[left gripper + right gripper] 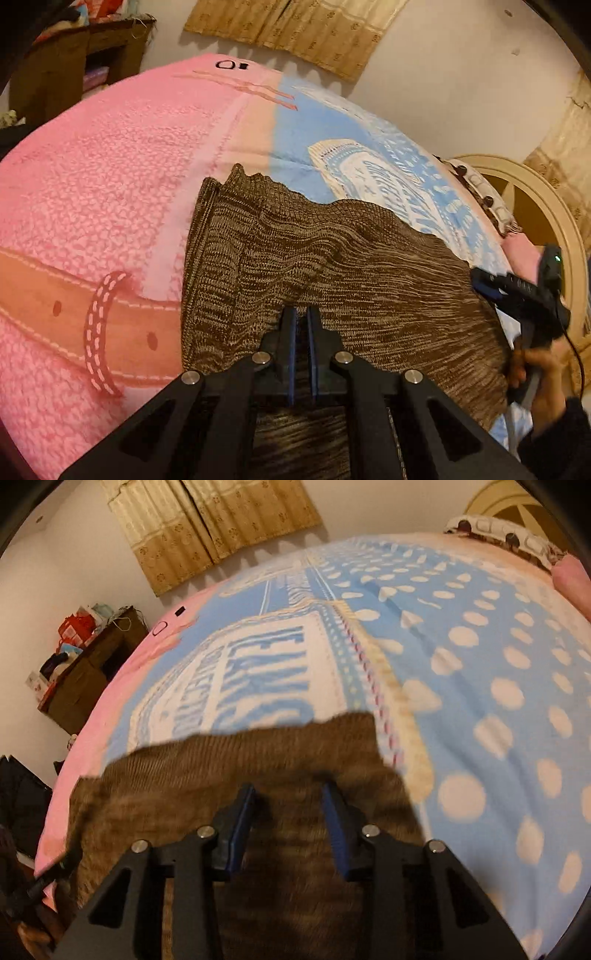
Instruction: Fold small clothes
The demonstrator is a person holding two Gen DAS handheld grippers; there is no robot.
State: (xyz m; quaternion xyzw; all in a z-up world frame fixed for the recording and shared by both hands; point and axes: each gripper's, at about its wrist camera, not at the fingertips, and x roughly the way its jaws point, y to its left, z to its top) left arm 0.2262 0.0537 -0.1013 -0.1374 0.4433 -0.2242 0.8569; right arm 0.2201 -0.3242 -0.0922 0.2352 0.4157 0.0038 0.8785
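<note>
A brown marled knitted garment (332, 266) is lying spread across the middle of the left wrist view, covering the pink and blue printed fleece blanket (92, 192) there. To its left and above it, bare blanket is stretching open, leaving flat room for a pass. At the right edge, the right gripper (517, 291) and the hand (532, 373) holding it are crowding the garment's side. Behind them a cream arched wooden headboard (554, 221) is closing off that end. In the right wrist view, dotted blue blanket is lying open across the right half, while a dark wooden cabinet (92, 672) heaped with clutter is standing beside the bed at middle left.
</note>
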